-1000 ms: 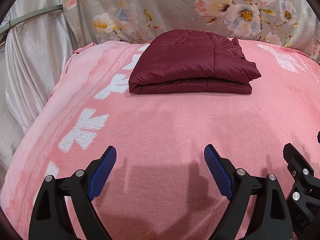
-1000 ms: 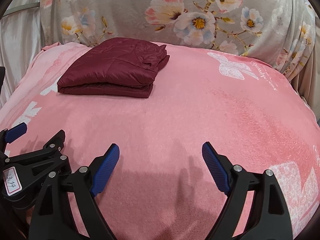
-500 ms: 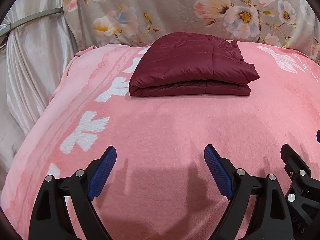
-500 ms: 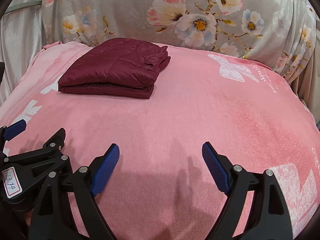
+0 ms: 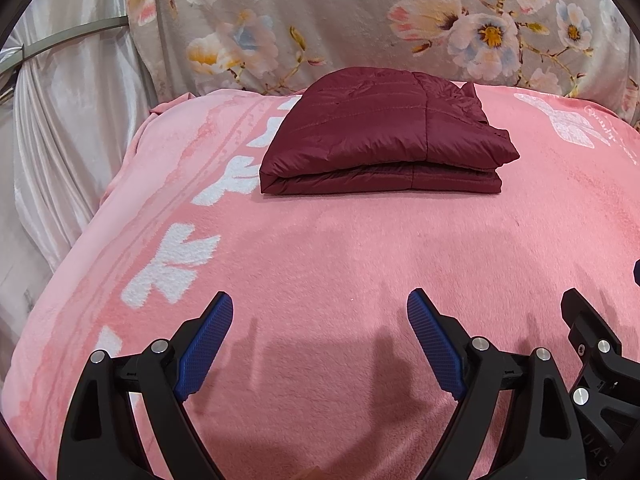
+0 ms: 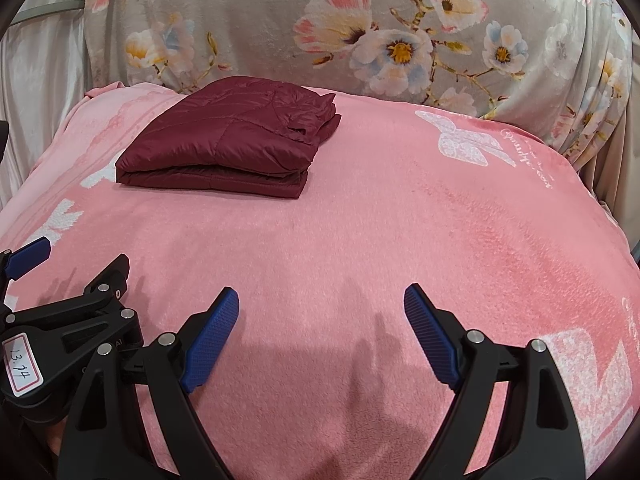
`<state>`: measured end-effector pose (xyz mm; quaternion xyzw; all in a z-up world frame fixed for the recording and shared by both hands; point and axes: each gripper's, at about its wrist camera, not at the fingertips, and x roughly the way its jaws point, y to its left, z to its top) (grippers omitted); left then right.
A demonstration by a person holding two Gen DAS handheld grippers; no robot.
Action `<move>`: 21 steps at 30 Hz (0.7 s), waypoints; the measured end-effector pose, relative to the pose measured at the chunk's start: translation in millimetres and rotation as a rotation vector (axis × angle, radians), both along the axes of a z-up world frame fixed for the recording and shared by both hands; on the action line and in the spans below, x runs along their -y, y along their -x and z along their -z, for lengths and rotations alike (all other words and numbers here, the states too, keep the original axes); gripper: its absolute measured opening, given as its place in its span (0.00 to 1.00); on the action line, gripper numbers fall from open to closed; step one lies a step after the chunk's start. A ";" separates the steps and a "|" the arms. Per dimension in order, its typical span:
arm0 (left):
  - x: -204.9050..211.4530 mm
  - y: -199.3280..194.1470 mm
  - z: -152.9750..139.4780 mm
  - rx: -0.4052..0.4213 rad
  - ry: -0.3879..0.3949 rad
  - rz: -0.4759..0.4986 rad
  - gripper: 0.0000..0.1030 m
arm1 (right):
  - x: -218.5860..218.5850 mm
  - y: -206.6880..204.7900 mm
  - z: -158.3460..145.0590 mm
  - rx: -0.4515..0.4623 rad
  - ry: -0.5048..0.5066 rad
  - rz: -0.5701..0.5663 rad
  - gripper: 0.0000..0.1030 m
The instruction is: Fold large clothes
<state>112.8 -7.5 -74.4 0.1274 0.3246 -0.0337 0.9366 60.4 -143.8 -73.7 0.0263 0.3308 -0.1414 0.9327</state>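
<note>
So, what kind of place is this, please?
Probably a bedroom or similar room at home: a pink plush blanket covers a soft surface, a floral blanket is draped behind it, and a folded maroon jacket lies on top.

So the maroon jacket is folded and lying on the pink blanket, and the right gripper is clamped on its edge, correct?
Not quite. The maroon jacket is folded and lying on the pink blanket, but the right gripper is not clamped on it: the right wrist view shows its jaws open and empty, well short of the jacket.
</note>
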 end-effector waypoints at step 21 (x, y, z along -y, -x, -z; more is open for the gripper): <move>-0.9 0.5 -1.0 0.005 -0.002 0.000 0.82 | -0.4 0.3 -0.2 0.001 0.001 0.000 0.80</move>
